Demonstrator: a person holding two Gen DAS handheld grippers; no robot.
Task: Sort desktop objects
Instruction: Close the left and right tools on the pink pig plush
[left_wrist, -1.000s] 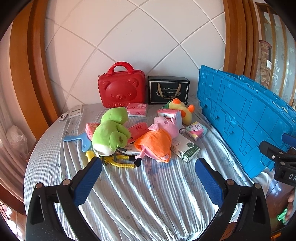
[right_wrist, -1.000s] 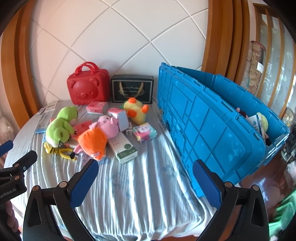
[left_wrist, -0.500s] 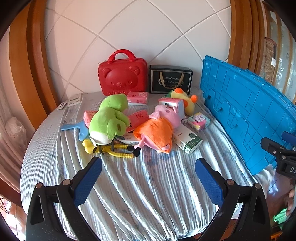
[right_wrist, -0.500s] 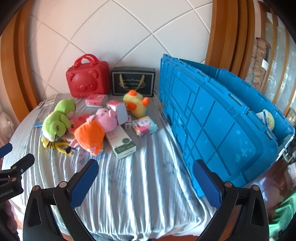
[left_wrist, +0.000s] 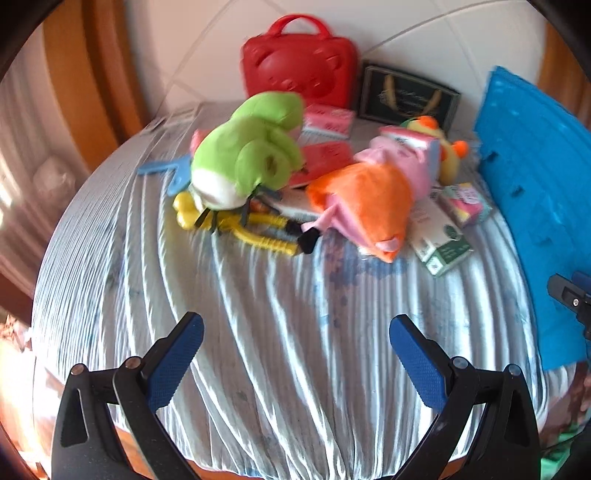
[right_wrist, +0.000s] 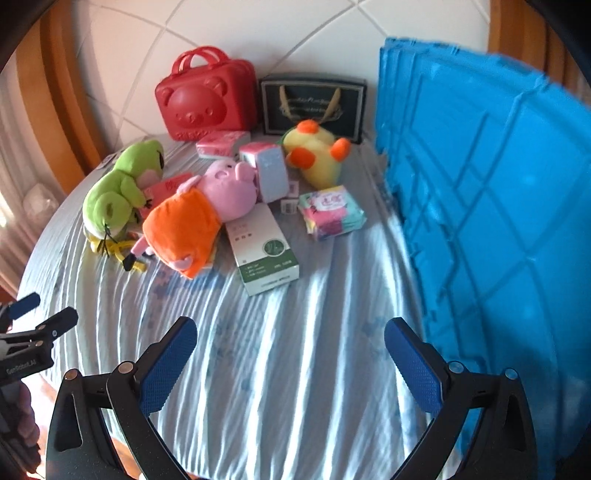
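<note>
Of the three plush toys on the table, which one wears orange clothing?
The pink pig plush toy, lying between the green frog plush toy and the yellow duck plush toy. Only it has an orange dress.

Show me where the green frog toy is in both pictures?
Left wrist view: the green frog toy lies upper middle, left of the pig toy.
Right wrist view: the frog lies at the left, again left of the pig.
Shared landmark: the red bear case stands behind it.
</note>
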